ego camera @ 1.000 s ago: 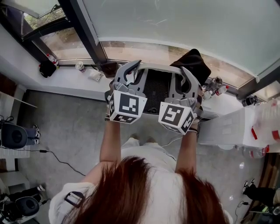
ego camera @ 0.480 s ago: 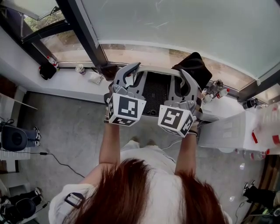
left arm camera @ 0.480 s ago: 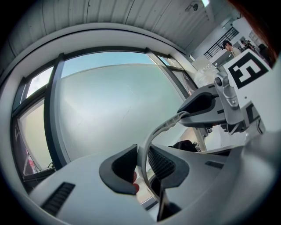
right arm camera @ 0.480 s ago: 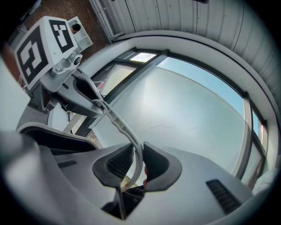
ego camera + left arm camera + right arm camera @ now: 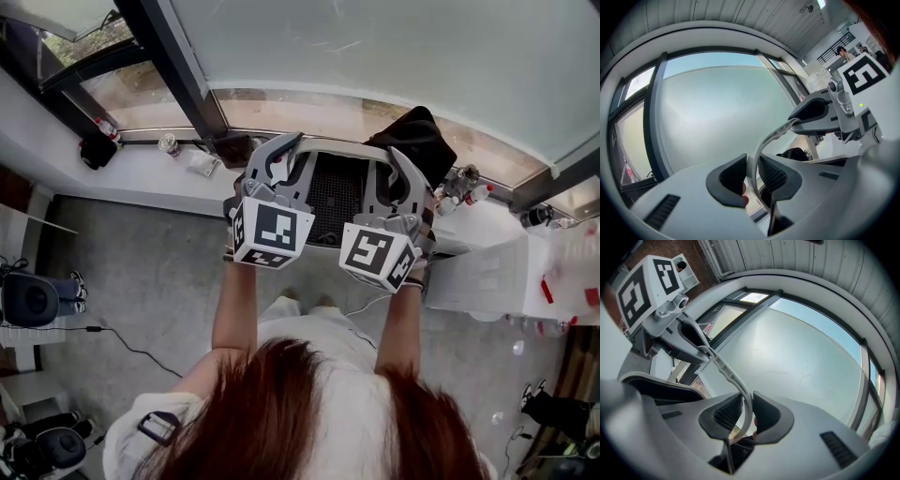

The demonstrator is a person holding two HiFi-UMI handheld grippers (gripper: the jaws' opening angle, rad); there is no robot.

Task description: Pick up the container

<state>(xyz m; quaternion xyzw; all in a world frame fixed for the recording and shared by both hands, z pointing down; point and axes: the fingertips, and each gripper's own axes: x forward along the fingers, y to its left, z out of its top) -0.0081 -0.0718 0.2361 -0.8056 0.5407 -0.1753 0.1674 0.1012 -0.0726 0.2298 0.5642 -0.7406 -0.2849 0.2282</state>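
The container [image 5: 336,190], a dark mesh basket with a pale rim, is held up in front of the person, at 12 o'clock from the head in the head view, above the grey floor [image 5: 141,272] and close to the white window sill [image 5: 141,173].

The left gripper [image 5: 284,156] is clamped on the rim at the container's 9 o'clock side. In the left gripper view the pale rim [image 5: 761,143] is seen pinched between the two dark pads [image 5: 776,174], and it arcs away toward 2 o'clock, where the right gripper [image 5: 816,111] is seen on it.

The right gripper [image 5: 401,169] is closed on the rim at the container's 3 o'clock side. In the right gripper view the rim [image 5: 725,371] is pressed between the pads [image 5: 724,412] and runs off toward 10 o'clock.

A black bag [image 5: 419,137] lies on the sill at the container's 1 o'clock, small bottles [image 5: 466,184] stand at 3 o'clock, and a cup [image 5: 170,143] is seen at 10 o'clock.
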